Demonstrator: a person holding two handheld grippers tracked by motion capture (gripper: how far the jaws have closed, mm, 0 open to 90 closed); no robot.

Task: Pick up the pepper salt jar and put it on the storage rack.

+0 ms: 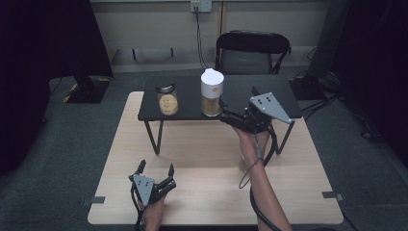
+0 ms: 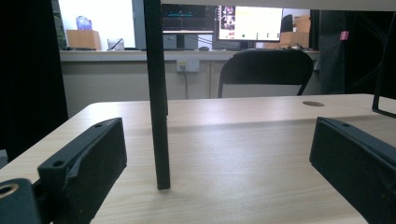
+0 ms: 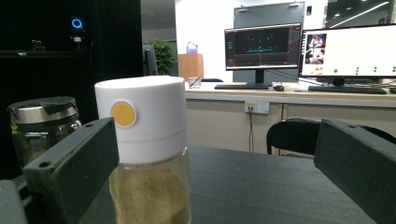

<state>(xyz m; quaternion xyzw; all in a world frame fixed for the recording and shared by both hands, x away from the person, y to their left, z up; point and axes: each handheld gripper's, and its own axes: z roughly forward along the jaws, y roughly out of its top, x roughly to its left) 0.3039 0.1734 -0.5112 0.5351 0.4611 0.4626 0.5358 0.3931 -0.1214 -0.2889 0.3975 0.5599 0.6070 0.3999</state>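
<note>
Black fingers (image 3: 74,163) of the right gripper (image 1: 231,117) stand wide apart in the right gripper view, with the white-capped jar (image 3: 147,154) just ahead between them, nearer the left finger, not yet clasped. That jar (image 1: 211,93) stands upright on the black shelf (image 1: 192,109), holding yellowish grains; no contact can be confirmed from the high view, where the gripper sits just beside its base. A second jar (image 1: 167,98) with a metal lid stands apart to its left on the same shelf. The left gripper (image 1: 156,171) rests low on the desk (image 1: 202,192), fingers apart and empty, facing a shelf leg (image 2: 158,116). Judgement: the reach is nearly complete; closing on the jar, lifting and placing all remain. A chair (image 1: 252,53) stands behind.
</note>
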